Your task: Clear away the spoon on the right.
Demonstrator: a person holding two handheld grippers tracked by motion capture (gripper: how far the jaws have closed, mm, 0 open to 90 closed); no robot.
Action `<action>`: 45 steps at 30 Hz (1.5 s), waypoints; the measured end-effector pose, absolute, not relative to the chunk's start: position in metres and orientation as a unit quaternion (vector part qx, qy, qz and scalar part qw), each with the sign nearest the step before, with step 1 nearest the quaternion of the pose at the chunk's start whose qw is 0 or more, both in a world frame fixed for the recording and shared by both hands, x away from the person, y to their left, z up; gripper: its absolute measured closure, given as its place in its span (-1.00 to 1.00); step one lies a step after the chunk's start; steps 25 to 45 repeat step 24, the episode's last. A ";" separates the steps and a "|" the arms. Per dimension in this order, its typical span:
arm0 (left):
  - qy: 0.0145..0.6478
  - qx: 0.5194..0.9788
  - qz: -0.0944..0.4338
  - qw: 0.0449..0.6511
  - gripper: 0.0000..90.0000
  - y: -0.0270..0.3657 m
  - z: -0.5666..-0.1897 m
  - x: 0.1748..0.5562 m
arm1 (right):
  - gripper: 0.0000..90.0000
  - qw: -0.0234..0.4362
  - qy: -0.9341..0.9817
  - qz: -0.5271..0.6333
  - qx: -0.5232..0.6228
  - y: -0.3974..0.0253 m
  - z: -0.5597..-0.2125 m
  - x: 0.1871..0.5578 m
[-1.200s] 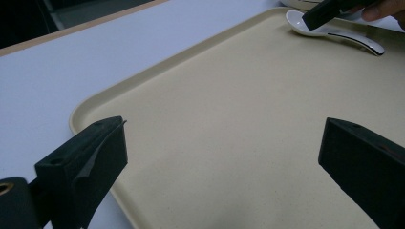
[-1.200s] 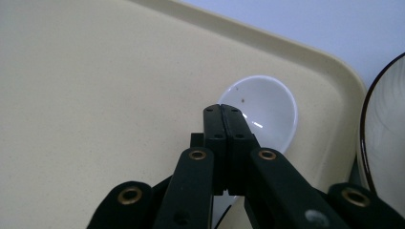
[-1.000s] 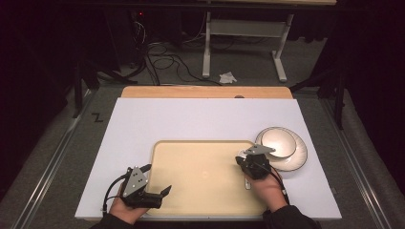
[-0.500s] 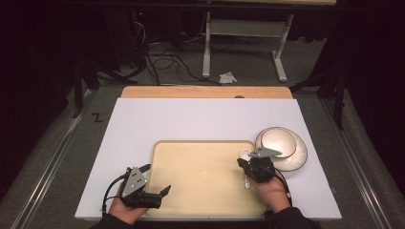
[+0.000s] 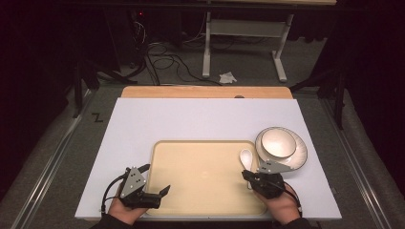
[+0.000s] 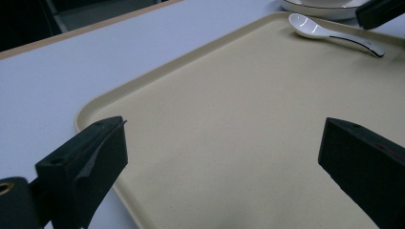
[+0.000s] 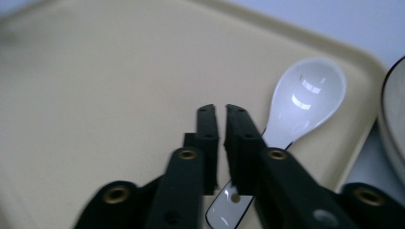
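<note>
Fingers (image 7: 210, 143) of our right gripper (image 7: 219, 112) stand nearly pressed together, a thin slit between them, hovering just above the handle of the white spoon (image 7: 305, 98); from the right gripper view we cannot tell whether they touch it, though nothing sits pinched between the tips. Our left gripper (image 6: 219, 157) carries its fingers (image 6: 90, 157) spread wide over the near left corner of the tray (image 6: 229, 124), holding nothing. Outward from the right fingers, the spoon lies flat inside the tray's right edge, its bowl pointing away from us toward the far right corner, its handle running back under the gripper. Just beyond the tray rim, on the white surface (image 5: 191, 119), a bowl (image 5: 278, 142) rests on a plate (image 5: 298, 157). We judge the spoon already set down on the tray; bowl and plate are not yet on it, and moving them would appear to be what is left.
</note>
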State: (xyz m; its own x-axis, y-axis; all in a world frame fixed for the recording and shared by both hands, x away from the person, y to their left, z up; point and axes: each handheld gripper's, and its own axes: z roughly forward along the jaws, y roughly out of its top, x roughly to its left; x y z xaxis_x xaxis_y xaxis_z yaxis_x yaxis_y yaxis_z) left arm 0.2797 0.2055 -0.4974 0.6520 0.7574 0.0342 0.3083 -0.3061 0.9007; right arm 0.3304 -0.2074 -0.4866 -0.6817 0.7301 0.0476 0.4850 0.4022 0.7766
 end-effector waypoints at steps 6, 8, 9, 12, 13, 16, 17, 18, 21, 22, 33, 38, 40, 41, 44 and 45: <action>0.344 0.772 0.234 0.480 -0.93 0.204 -0.498 0.280 | -0.18 0.168 0.782 0.482 0.358 -0.238 -0.474 0.326; 0.345 0.771 0.235 0.481 -0.93 0.204 -0.498 0.280 | -0.46 0.185 0.770 0.500 0.351 -0.247 -0.471 0.322; 0.345 0.771 0.234 0.481 -0.93 0.204 -0.498 0.280 | -0.61 0.195 0.762 0.506 0.354 -0.250 -0.470 0.320; 0.346 0.768 0.236 0.485 -0.94 0.204 -0.497 0.280 | -0.93 0.212 0.745 0.516 0.366 -0.257 -0.467 0.315; 0.346 0.767 0.236 0.487 -0.94 0.204 -0.497 0.280 | -0.99 0.214 0.740 0.518 0.371 -0.259 -0.467 0.314; 0.347 0.767 0.235 0.486 -0.95 0.204 -0.497 0.280 | -0.99 0.210 0.734 0.527 0.375 -0.263 -0.468 0.312; 0.348 0.766 0.236 0.487 -0.95 0.204 -0.497 0.280 | -0.99 0.211 0.735 0.526 0.374 -0.264 -0.468 0.312; 0.349 0.766 0.235 0.486 -0.95 0.204 -0.497 0.280 | -0.99 0.210 0.735 0.524 0.374 -0.264 -0.469 0.312; 0.347 0.768 0.235 0.485 -0.95 0.204 -0.498 0.281 | -0.99 0.209 0.736 0.525 0.373 -0.263 -0.469 0.313; 0.347 0.768 0.235 0.485 -0.95 0.203 -0.498 0.281 | -0.99 0.213 0.736 0.521 0.376 -0.262 -0.470 0.313; 0.346 0.769 0.235 0.484 -0.95 0.203 -0.498 0.281 | -0.99 0.213 0.736 0.522 0.376 -0.262 -0.470 0.313; 0.346 0.769 0.235 0.484 -0.95 0.203 -0.498 0.281 | -0.99 0.213 0.736 0.522 0.376 -0.262 -0.470 0.313; 0.346 0.769 0.235 0.484 -0.95 0.203 -0.498 0.281 | -0.99 0.213 0.736 0.522 0.376 -0.262 -0.470 0.313; 0.346 0.769 0.235 0.484 -0.95 0.203 -0.498 0.281 | -0.99 0.213 0.736 0.522 0.376 -0.262 -0.470 0.313; 0.346 0.769 0.235 0.484 -0.95 0.203 -0.498 0.281 | -0.99 0.213 0.736 0.522 0.376 -0.262 -0.470 0.313; 0.346 0.769 0.235 0.484 -0.95 0.203 -0.498 0.281 | -0.99 0.213 0.736 0.522 0.376 -0.262 -0.470 0.313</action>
